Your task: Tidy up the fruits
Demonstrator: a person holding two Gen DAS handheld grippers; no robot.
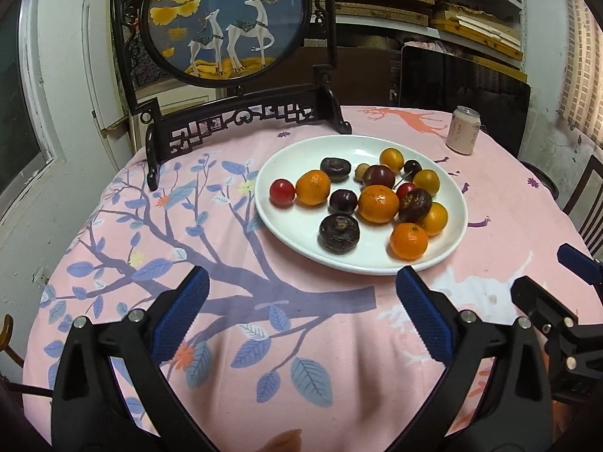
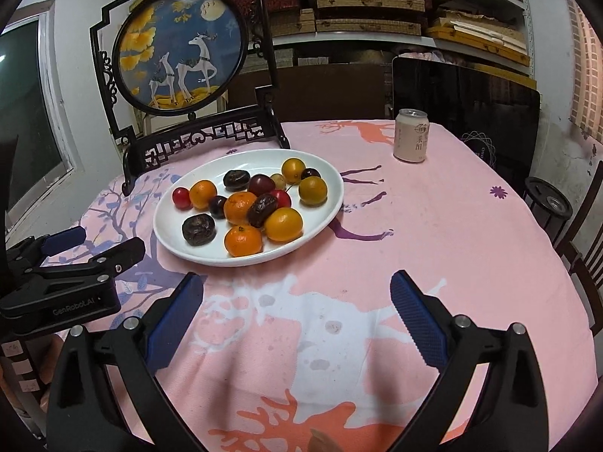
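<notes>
A white oval plate (image 1: pixel 286 226) (image 2: pixel 173 241) sits on the pink tablecloth and holds several mixed fruits: orange mandarins (image 1: pixel 378 203) (image 2: pixel 243 240), yellow fruits (image 1: pixel 433 218) (image 2: pixel 283 223), small red fruits (image 1: pixel 282 192) (image 2: pixel 181 197) and dark brown-purple fruits (image 1: pixel 338 233) (image 2: pixel 198 229). My left gripper (image 1: pixel 303 297) is open and empty, hovering above the cloth just short of the plate's near rim. My right gripper (image 2: pixel 297 297) is open and empty, near the plate's right front. Each gripper shows at the edge of the other's view.
A pale drink can (image 1: pixel 462 130) (image 2: pixel 410 135) stands at the table's far right. A black carved stand with a round deer picture (image 1: pixel 226 22) (image 2: pixel 181 49) stands behind the plate. Dark chairs (image 2: pixel 580 233) lie to the right, shelves of boxes behind.
</notes>
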